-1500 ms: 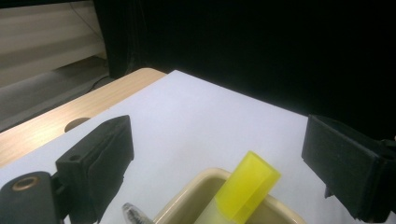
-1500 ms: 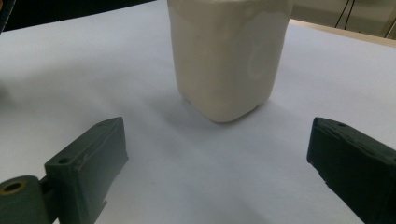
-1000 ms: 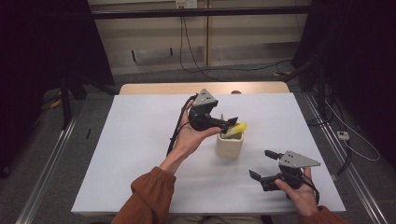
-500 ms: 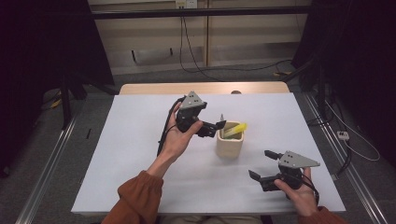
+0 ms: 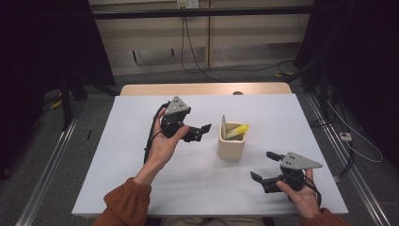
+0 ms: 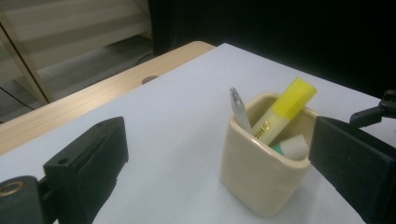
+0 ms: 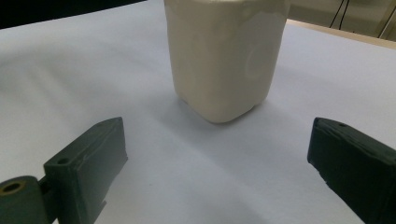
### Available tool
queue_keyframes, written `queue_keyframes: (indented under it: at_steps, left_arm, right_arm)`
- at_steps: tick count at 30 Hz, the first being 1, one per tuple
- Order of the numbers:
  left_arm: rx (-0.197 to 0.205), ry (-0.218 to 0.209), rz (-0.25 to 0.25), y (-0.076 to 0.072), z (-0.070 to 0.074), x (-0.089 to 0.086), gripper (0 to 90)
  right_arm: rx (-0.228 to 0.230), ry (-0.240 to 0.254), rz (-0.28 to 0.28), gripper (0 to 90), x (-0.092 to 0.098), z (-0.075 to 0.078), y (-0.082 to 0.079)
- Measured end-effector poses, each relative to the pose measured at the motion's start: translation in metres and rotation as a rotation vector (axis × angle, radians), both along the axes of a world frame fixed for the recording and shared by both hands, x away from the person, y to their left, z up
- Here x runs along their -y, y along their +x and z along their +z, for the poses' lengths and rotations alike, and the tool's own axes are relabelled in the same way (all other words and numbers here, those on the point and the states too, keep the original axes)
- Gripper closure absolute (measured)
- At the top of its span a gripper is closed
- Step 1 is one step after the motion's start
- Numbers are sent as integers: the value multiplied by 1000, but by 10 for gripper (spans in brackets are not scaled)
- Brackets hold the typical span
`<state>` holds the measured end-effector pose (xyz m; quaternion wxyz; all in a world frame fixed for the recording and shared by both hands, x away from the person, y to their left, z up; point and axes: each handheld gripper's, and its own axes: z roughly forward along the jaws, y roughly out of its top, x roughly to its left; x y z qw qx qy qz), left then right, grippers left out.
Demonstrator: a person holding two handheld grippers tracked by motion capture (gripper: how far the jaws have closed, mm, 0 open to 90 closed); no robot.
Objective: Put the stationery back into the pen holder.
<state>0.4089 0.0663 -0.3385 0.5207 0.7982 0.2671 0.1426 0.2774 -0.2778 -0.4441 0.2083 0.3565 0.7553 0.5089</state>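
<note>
Three things stand in the cream ceramic pen cup (image 5: pixel 231 147): a yellow highlighter (image 6: pixel 282 109) leaning against its far rim, a silver pen or blade tip (image 6: pixel 239 108) upright at the near corner, and a white-and-green capped piece (image 6: pixel 292 146) low inside, too hidden to name. The cup sits upright near the middle of the white table (image 5: pixel 141 188), between the two hands. The left gripper (image 5: pixel 203 129) hangs just beside the cup on its left, not touching it, jaws spread wide and holding nothing; its own view looks down into the cup's mouth. The right gripper (image 5: pixel 265 165) rests low near the front right of the table, apart from the cup, jaws likewise wide and empty, its view facing the cup's smooth side (image 7: pixel 226 56).

Judged from this, the work is loading or unloading the cup, and the moment falls between grasps. If an item is to come out, the left gripper would need to tip over the rim, close on the highlighter's raised cap and lift along its lean, perhaps while the right one steadies the cup.
</note>
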Motion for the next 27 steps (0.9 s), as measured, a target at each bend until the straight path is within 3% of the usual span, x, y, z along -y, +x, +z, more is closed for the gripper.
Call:
queue_keyframes:
  at_steps: [10, 20, 27]
  left_arm:
    - [29, 18, 2, -11, 2, -14, 47]
    - [4, 48, 21, -14, -9, -33, 49]
    - [12, 32, 37, -20, -12, -48, 54]
  right_arm:
    - [-1, -3, 0, 44, -1, 0, 0]
    - [-2, 0, 5, 45, -2, 0, 1]
    - [-3, 1, 5, 44, -2, 0, 1]
